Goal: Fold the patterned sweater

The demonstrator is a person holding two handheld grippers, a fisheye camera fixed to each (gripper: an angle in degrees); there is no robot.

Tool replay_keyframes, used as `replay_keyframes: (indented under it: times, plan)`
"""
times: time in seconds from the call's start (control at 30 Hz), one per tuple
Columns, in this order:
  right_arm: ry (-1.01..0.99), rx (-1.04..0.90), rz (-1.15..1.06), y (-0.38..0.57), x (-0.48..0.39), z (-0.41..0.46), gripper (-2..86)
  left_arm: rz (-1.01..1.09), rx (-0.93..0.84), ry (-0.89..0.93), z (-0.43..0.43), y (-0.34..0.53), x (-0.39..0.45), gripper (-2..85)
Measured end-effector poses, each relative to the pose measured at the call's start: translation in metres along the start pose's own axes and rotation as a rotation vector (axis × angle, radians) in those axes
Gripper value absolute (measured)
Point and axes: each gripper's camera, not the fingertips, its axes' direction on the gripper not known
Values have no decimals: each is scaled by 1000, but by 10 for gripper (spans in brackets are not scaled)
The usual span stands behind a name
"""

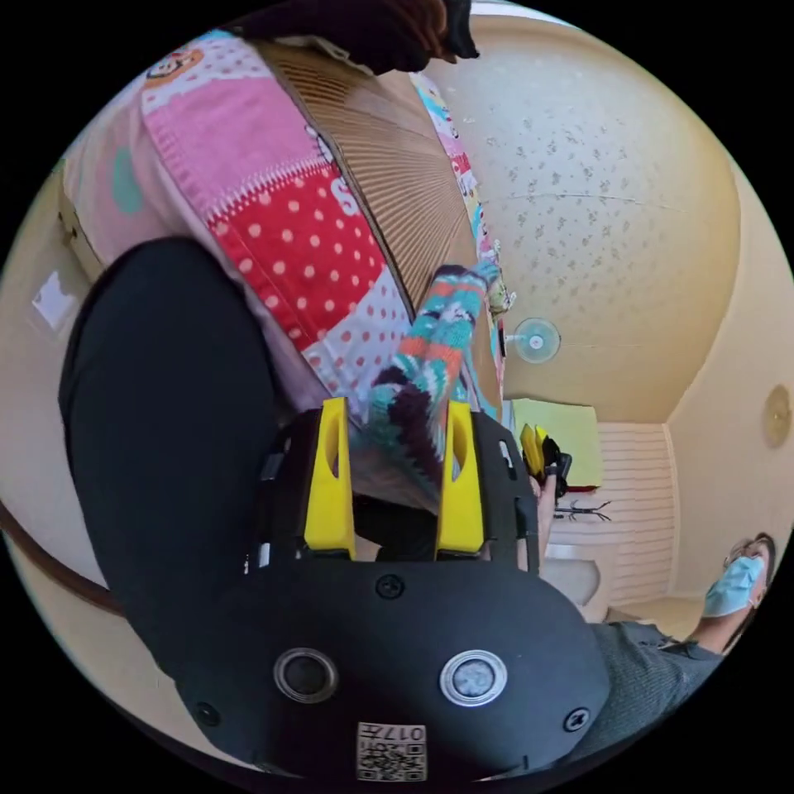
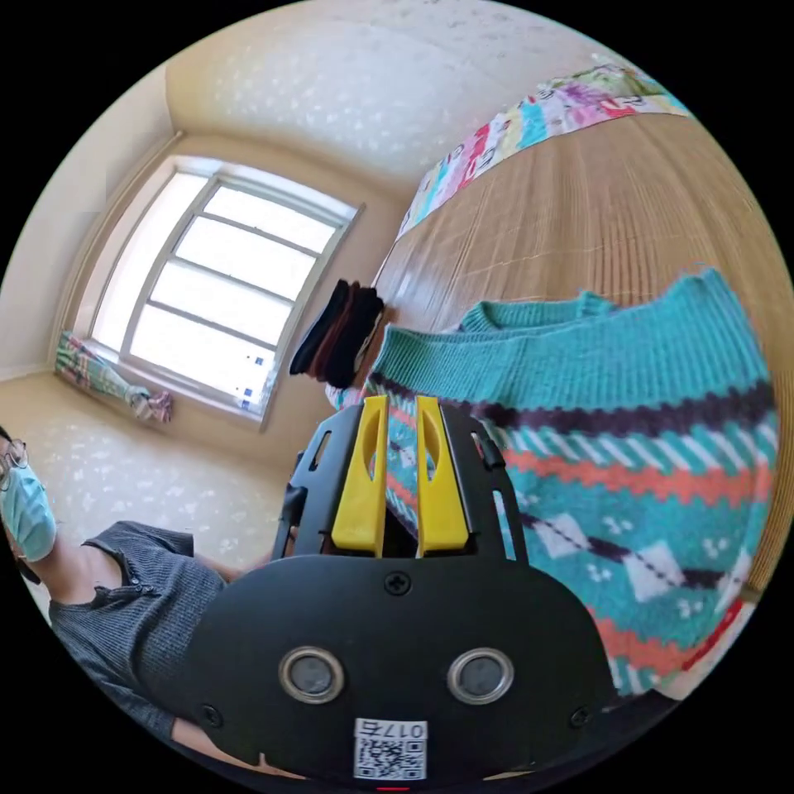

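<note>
Sweater (image 2: pixel 628 463) is lying on the bed mat (image 2: pixel 579 231). Right claw (image 2: pixel 401 484) is pinching its edge; left claw (image 1: pixel 397 463), spread, is straddling a bunched part. Soft, floppy knit; ribbed hem probably grips best.

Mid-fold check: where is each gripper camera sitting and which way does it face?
Left gripper view: rides the left gripper, jaws apart around the teal patterned knit sweater; faces along the woven straw bed mat; masked person at edge.
Right gripper view: rides the right gripper, jaws near-closed at the sweater's edge; faces the window.
Shared: sweater, mat, person.
</note>
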Motion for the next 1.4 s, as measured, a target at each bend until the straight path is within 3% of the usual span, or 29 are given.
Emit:
replay_keyframes:
  times: [0.13,0.33,0.4,0.43,0.5,0.57,0.6,0.73,0.8,0.9,1.0,1.13,1.2,1.3,1.4]
  plan:
    - [-43,-226,-34,-45,-40,54,119,207,39,13,7,14,54,76]
    - [191,-367,-122,-105,-113,99,230,680,-104,-154,75,65,188,67]
    - [291,-544,-140,-122,-128,129,247,835,-165,-248,119,94,224,66]
    - [336,-600,-142,-124,-130,138,247,865,-180,-266,129,101,231,66]
    - [668,-855,-164,-121,-128,178,229,980,-214,-362,166,133,254,66]
    - [864,-987,-241,-109,-124,198,178,1061,-225,-444,188,156,266,69]
    - [815,-981,-283,-106,-128,197,149,1100,-256,-502,203,169,271,74]
    - [559,-699,-365,-106,-136,122,90,1205,-198,-563,209,201,282,82]
    - [293,-408,-324,-97,-117,27,59,1226,-185,-442,193,206,290,83]
    - [67,-124,-251,-51,-68,-76,35,1155,-172,-255,177,193,288,70]
    - [107,-10,-23,4,7,-120,32,1017,-253,-107,187,162,268,47]
    - [171,-44,288,57,82,-117,46,769,-255,-71,206,125,226,75]
    - [200,66,403,87,91,-126,69,686,-251,-119,217,111,207,92]
    - [294,308,339,100,53,-148,90,674,-294,-212,240,103,196,101]
    - [295,301,152,68,17,-145,102,660,-496,-233,288,104,182,100]
